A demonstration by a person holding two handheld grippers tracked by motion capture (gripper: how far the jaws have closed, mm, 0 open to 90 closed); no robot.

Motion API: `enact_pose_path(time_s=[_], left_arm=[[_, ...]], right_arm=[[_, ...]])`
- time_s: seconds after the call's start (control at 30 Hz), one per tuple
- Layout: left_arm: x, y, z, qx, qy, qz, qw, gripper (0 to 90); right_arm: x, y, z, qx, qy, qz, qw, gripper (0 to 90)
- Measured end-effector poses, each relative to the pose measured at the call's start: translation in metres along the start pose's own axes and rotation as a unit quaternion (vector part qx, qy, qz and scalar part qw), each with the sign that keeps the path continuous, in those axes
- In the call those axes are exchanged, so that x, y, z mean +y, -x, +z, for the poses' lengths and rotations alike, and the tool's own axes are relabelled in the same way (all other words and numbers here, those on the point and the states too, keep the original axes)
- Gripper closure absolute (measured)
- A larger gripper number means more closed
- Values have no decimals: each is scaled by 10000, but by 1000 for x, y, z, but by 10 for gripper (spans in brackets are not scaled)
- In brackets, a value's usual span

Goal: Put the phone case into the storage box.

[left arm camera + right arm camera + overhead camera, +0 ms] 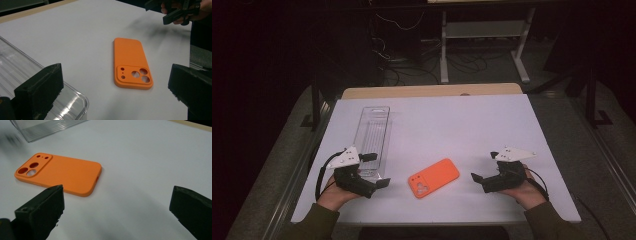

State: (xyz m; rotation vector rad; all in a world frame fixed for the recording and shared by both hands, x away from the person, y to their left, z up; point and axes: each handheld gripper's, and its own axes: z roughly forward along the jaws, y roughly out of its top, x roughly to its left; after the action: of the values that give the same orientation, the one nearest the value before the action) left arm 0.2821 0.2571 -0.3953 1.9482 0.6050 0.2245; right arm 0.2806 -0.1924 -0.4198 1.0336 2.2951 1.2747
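- Phone case (pixel 433 177): orange, camera cut-outs up, flat on table (pixel 472 125) between both grippers.
- Clear tray (pixel 372 137): empty, beside left gripper (pixel 374 169).
- Left gripper, right gripper (pixel 484 166): jaws apart, holding nothing.

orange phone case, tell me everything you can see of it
The orange phone case looks like matte, soft rubbery plastic with rounded corners. It lies flat on the white table, back side up and angled, between the two grippers, with nothing touching it. A raised camera block at one end has three large round cutouts and two small holes; the table shows through them, so the case looks empty. A small slot sits in one side edge.
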Motion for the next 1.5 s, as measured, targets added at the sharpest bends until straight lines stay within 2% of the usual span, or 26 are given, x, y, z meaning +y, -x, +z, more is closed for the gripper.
enact_pose_path(time_s=[0.07, 0.17, 0.33, 0.5, 0.73, 0.97, 1.2, 1.23, 1.27, 1.33, 1.5], left_arm=[[1, 1, 1, -30, 24, -67, 10000, 0], [4, 2, 2, -53, 30, -39, 10000, 0], [9, 4, 6, -84, 108, -97, 9999, 0], [13, 7, 12, -169, 14, 24, 9999, 0], [22, 9, 19, -329, 104, -55, 9994, 0], [28, 14, 29, -408, -20, 93, 9991, 0], [29, 16, 36, -501, -59, 57, 9987, 0], [29, 17, 38, -524, -46, 4, 9986, 0], [29, 17, 39, -539, -45, 51, 9985, 0], [30, 18, 42, -556, -49, 5, 9984, 0], [33, 21, 48, -583, -118, 99, 9982, 0]], right_arm=[[1, 1, 0, -15, 49, -30, 10000, 0], [1, 3, -1, -18, 72, -17, 10000, 0], [0, 4, 0, 40, -9, 0, 10000, 0], [2, 5, 1, -28, -27, -44, 10000, 0], [1, 4, -1, -58, -41, -43, 10000, 0], [1, 4, -3, -53, -21, 10, 10000, 0], [1, 4, -1, -24, -43, -55, 10000, 0], [1, 4, -1, -14, -45, -72, 10000, 0], [1, 4, -1, -5, -37, -63, 10000, 0], [1, 4, -1, 9, -46, -11, 10000, 0], [2, 5, 0, 15, -37, -14, 10000, 0]])
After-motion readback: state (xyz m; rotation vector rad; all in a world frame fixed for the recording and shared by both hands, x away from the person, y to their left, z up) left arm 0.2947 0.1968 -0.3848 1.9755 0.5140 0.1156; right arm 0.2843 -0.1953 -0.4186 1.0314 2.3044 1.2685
